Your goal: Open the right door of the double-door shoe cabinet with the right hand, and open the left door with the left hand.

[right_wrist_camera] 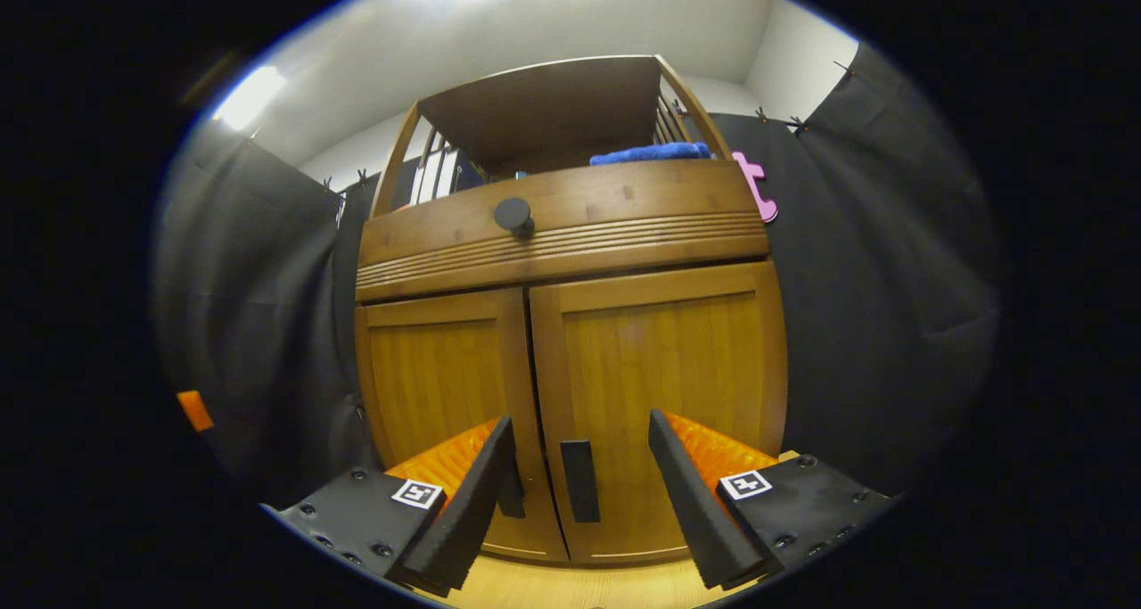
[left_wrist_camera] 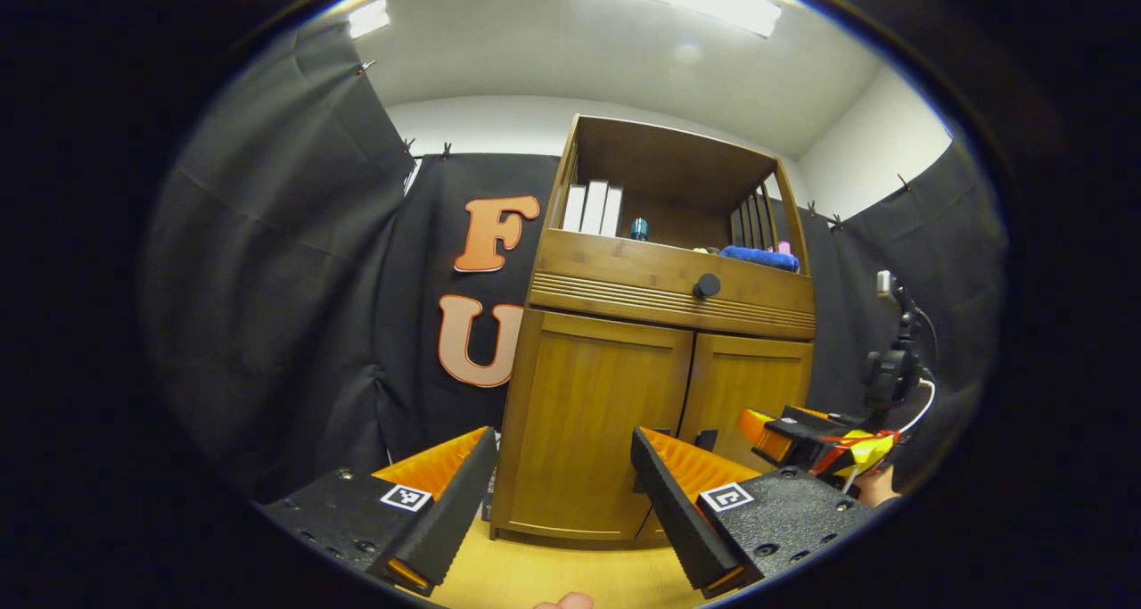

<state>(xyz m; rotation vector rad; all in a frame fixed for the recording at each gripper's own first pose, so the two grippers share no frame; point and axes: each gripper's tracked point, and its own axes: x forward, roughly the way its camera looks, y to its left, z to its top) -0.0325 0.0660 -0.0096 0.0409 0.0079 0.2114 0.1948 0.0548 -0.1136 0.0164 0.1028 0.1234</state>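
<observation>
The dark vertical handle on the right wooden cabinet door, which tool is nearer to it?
Right. The right tool is open with the dark vertical handle of the right wooden cabinet door framed between its fingers, close ahead. The left tool, also open, faces the left wooden cabinet door, farther off.

White books point(left_wrist_camera: 593, 207) and a blue cloth point(left_wrist_camera: 759, 258) sit on the open shelf.

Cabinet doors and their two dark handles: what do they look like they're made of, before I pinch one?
Right door and left door: likely bamboo or bamboo veneer, judging by fine vertical strip grain, with a warm satin varnish that shows a soft sheen. Right door's handle: a dark, matte, flat vertical bar, plastic or painted metal; I can't tell which. Left door's handle, partly hidden behind a finger, looks alike.
</observation>
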